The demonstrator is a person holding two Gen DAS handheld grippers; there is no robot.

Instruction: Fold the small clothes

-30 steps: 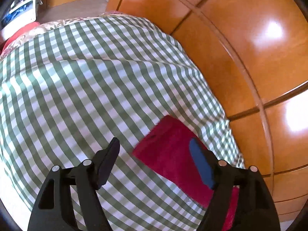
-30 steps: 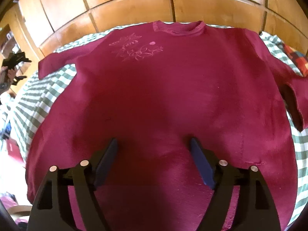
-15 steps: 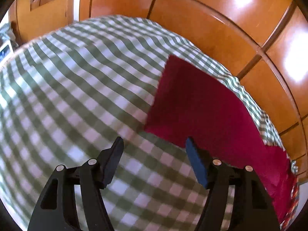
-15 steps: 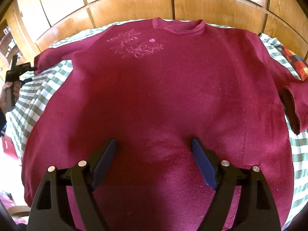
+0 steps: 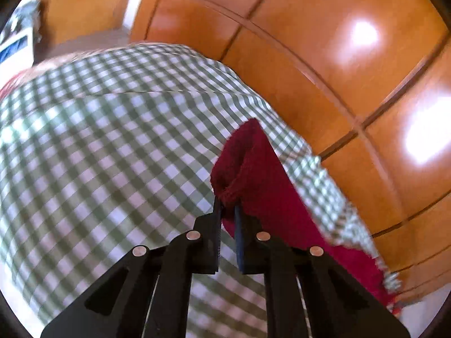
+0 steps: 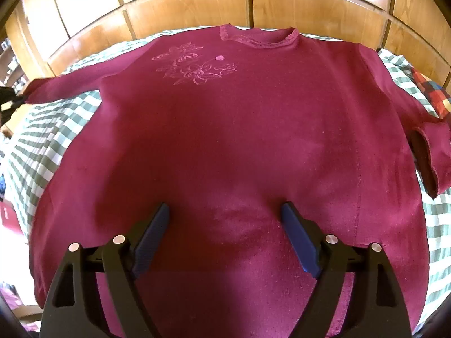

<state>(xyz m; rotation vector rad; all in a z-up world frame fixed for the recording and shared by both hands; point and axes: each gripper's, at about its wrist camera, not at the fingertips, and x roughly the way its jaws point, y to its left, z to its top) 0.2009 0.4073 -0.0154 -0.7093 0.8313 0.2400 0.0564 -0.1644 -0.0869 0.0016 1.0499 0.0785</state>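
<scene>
Wooden panelling [image 6: 186,2] runs behind a bed covered by a green-and-white checked cloth [image 5: 93,146]. On it lies a dark red sweater [image 6: 225,140], spread flat with its front up. Its long axis runs from the hem, nearest the right wrist camera, to the collar [image 6: 258,38] at the far edge by the panelling. Pale flower embroidery [image 6: 194,66] sits on the chest.

The left gripper [image 5: 227,211] has its jaws pressed together on the cuff [image 5: 229,188] of the sweater's left-hand sleeve [image 6: 64,86], which bunches up above the fingertips. That sleeve stretches out sideways towards the bed's left edge, with bare checked cloth around it on the near side.

The right gripper [image 6: 225,217] hovers with jaws spread wide above the lower body of the sweater, gripping nothing. The other sleeve [image 6: 428,146] is bent back at the right edge, its cuff opening visible, near a multicoloured patchwork item [image 6: 431,93].
</scene>
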